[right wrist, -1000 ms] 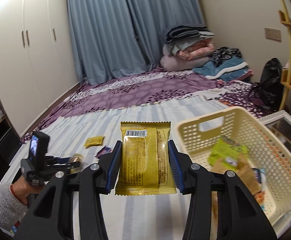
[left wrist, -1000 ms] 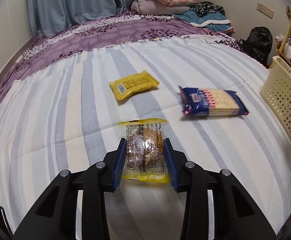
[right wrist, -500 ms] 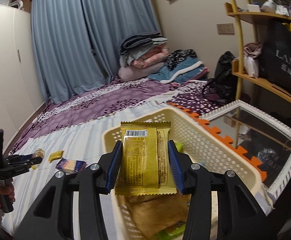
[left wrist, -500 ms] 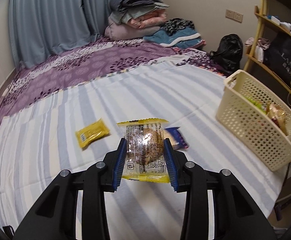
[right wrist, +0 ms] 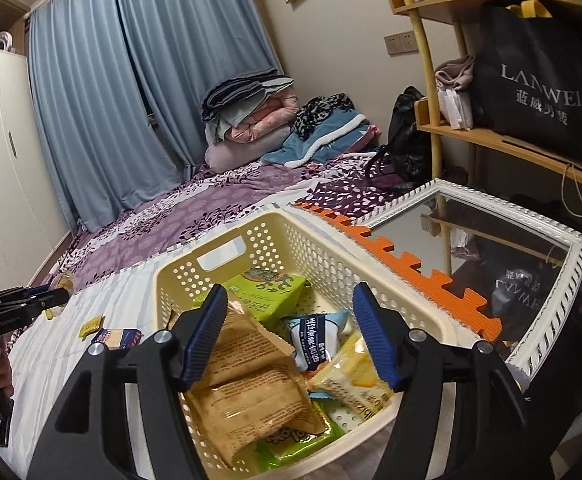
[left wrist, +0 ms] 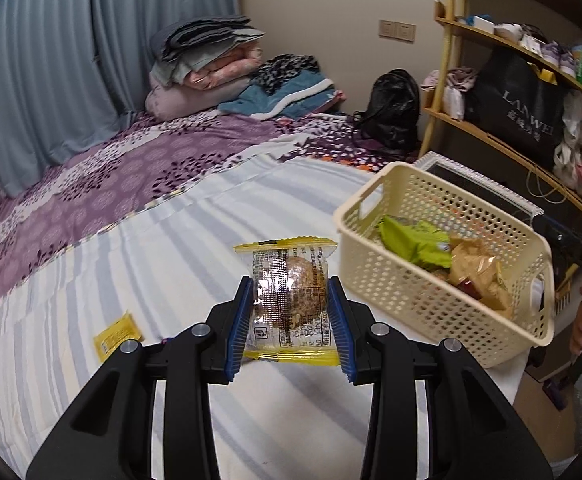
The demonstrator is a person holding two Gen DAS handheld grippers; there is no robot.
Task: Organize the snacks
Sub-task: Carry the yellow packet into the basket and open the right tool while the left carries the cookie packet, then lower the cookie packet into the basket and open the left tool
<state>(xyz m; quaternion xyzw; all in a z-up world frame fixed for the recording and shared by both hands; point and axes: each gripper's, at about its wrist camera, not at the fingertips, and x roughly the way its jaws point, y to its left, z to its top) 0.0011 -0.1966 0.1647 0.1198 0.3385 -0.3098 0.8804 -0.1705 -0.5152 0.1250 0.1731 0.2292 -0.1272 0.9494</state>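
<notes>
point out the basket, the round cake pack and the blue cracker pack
basket [left wrist: 419,300], left wrist view, perforated near wall
round cake pack [left wrist: 291,300], left wrist view, clear middle
blue cracker pack [right wrist: 120,337], right wrist view, top face

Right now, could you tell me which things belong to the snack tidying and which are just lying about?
Job:
- cream basket
- clear cake packet in left gripper
- yellow packet
- blue cracker pack

Lying about:
- folded bedding
- black bag
- framed mirror
</notes>
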